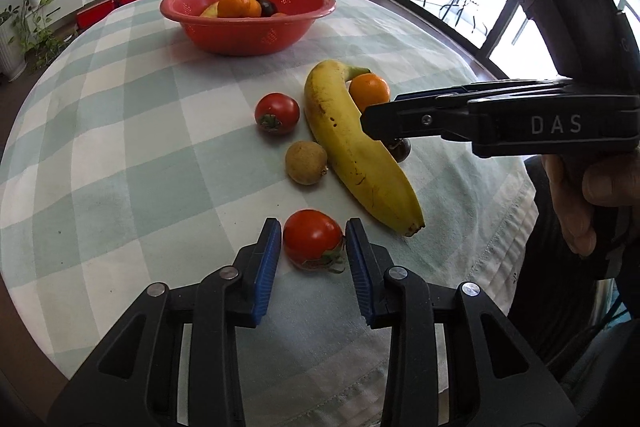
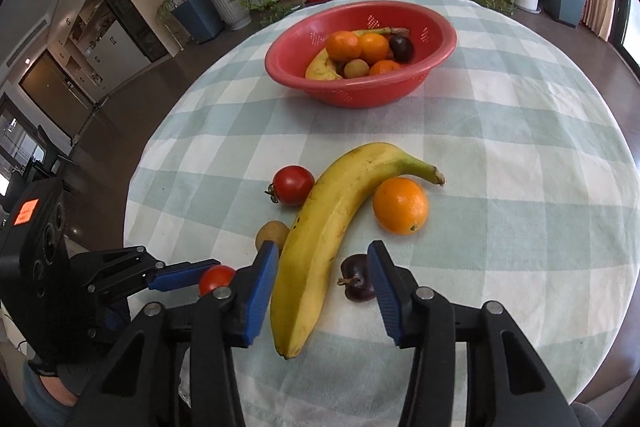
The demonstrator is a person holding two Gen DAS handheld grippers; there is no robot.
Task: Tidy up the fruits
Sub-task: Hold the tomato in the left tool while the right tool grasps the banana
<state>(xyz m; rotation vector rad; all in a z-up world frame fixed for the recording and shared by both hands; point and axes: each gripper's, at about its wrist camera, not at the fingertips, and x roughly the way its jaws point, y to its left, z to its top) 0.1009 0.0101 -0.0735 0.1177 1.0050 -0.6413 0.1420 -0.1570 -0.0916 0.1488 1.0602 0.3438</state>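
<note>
The left gripper (image 1: 312, 247) has its blue pads closed against a round red tomato (image 1: 313, 239), seemingly pinching it, just above the green-checked tablecloth (image 1: 140, 147). The right gripper (image 2: 324, 279) stands open astride the long yellow banana's (image 2: 332, 227) lower half, pads not touching; a dark purple fruit (image 2: 358, 283) lies inside too.

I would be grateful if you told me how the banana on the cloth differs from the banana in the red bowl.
The banana on the cloth lies in full view on the checked tablecloth; the banana in the bowl is largely hidden under oranges inside the red bowl. The first sits near the right tool, partly between its pads; the second lies far from both tools. Both are yellow.
</note>
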